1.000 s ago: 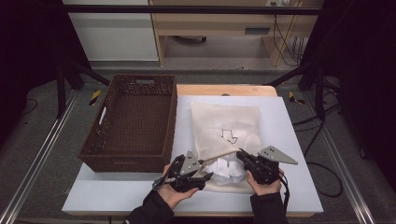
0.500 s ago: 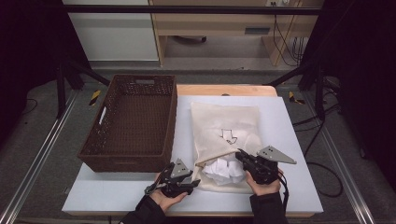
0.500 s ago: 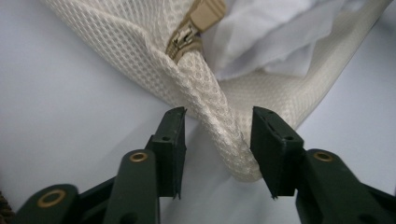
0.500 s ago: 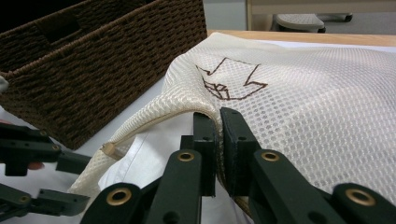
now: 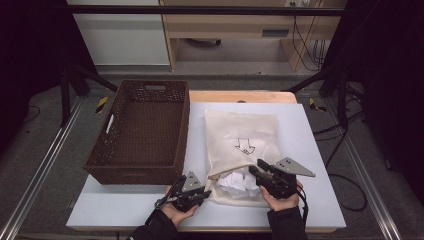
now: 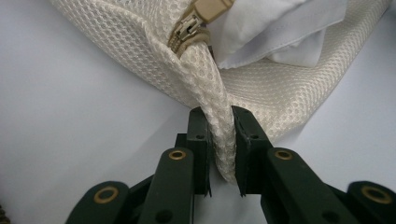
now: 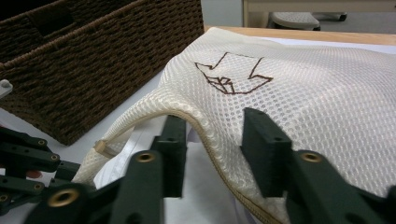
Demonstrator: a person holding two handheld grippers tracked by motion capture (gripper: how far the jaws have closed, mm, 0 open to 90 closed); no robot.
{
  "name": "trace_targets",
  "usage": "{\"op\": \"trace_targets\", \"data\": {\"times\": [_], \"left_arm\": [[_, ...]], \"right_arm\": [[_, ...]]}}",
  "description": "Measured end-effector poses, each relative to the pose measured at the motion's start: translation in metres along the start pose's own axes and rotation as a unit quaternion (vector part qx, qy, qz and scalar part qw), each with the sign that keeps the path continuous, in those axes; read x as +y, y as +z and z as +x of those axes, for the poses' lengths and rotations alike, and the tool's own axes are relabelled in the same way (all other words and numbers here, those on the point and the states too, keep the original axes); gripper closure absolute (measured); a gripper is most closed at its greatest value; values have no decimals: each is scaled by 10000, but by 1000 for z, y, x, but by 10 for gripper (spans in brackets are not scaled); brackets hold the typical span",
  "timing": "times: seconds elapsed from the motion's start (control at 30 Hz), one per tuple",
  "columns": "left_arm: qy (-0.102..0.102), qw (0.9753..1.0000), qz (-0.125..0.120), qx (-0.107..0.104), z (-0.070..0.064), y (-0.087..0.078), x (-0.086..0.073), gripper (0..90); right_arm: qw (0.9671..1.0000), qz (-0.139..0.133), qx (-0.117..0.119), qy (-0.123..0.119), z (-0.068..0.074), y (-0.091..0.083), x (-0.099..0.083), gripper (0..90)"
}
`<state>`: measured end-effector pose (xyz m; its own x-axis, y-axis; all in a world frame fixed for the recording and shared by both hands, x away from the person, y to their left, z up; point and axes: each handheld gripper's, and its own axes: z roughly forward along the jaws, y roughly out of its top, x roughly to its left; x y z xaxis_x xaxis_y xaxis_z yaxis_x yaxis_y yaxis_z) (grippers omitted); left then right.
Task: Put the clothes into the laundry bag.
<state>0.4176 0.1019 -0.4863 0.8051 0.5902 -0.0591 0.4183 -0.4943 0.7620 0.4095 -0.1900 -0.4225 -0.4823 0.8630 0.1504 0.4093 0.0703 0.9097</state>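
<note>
A cream mesh laundry bag with a brown arrow print lies on the white table, its zippered mouth facing the near edge. White cloth bulges from the mouth. My left gripper is shut on the bag's near-left corner; in the left gripper view, mesh is pinched between the jaws of the left gripper, just below the zipper end. My right gripper is open at the mouth's right side. In the right gripper view, the right gripper straddles the upper zippered rim.
A dark brown wicker basket stands on the left half of the table, close beside the bag. Bare white tabletop lies in front of the basket and to the right of the bag. The table's near edge runs just behind both hands.
My left gripper has drawn back toward the near-left, keeping hold of the bag's corner. The right gripper has stayed at the mouth's rim.
</note>
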Motion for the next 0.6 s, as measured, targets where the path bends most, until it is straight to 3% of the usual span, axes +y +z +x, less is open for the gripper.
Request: {"op": "trace_targets", "data": {"times": [0.03,0.3,0.6], "left_arm": [[-38,10000,-38,-18,1,0,-1,784],[50,9999,-32,91,-2,1,-1,789],[88,9999,11,103,-3,1,0,790]], "right_arm": [[10000,55,-31,-6,1,-2,1,488],[10000,32,-20,-14,8,-20,8,378],[9998,109,115,-83,20,-36,4,386]]}}
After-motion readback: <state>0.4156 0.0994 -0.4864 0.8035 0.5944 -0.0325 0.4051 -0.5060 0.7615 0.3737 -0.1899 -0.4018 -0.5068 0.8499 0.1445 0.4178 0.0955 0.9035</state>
